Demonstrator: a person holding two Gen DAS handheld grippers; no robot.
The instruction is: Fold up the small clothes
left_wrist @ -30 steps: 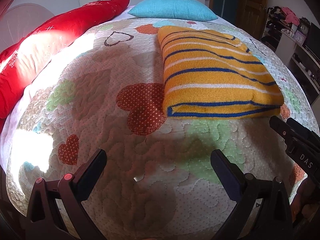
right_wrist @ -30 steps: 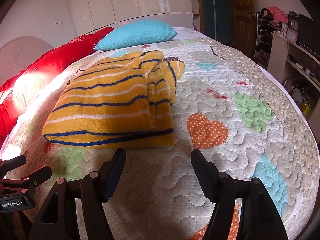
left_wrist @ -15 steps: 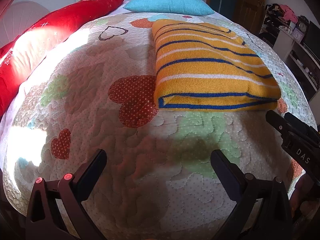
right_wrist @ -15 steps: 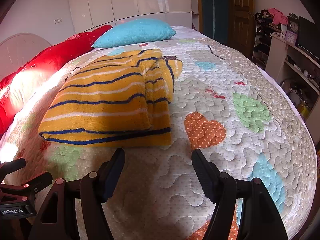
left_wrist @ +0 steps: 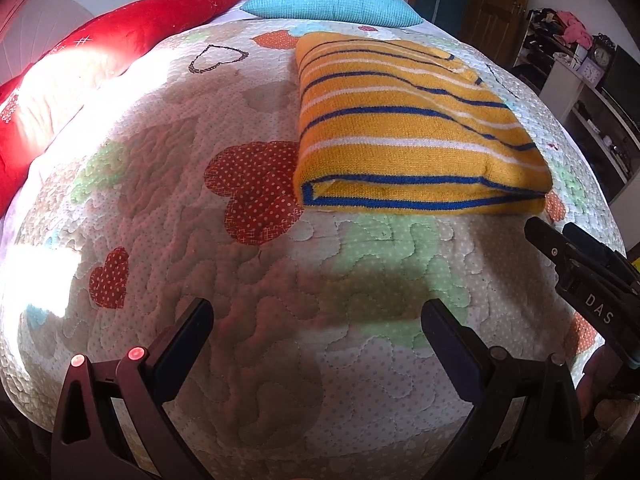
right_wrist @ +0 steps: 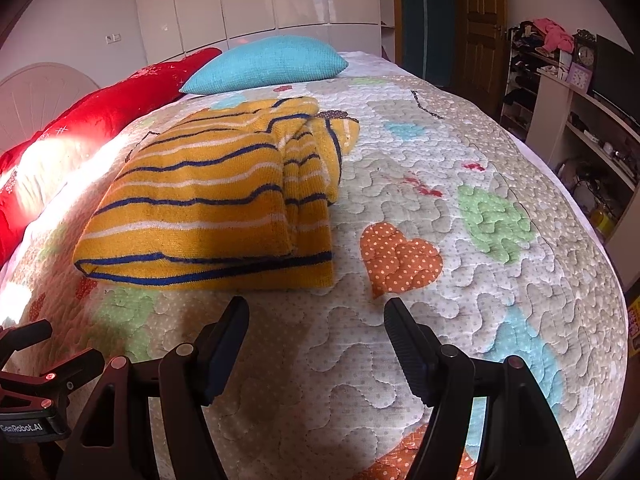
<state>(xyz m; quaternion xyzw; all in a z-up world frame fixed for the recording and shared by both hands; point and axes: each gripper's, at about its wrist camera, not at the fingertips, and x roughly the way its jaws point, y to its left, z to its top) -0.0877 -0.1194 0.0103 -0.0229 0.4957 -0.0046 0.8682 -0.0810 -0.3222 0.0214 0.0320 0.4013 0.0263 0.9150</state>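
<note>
Hovering, left wrist view: left claw (left_wrist: 316,332) spread wide, empty, above the quilted bed (left_wrist: 256,288); folded yellow striped sweater (left_wrist: 408,128) lies flat ahead, right claw (left_wrist: 560,240) near its right corner | right wrist view: right claw (right_wrist: 316,326) agape, empty, just before sweater (right_wrist: 208,208) hem; blue pillow (right_wrist: 268,64) beyond.

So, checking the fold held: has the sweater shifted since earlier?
No; the striped sweater still borders the red heart on the quilt at its near corner.
</note>
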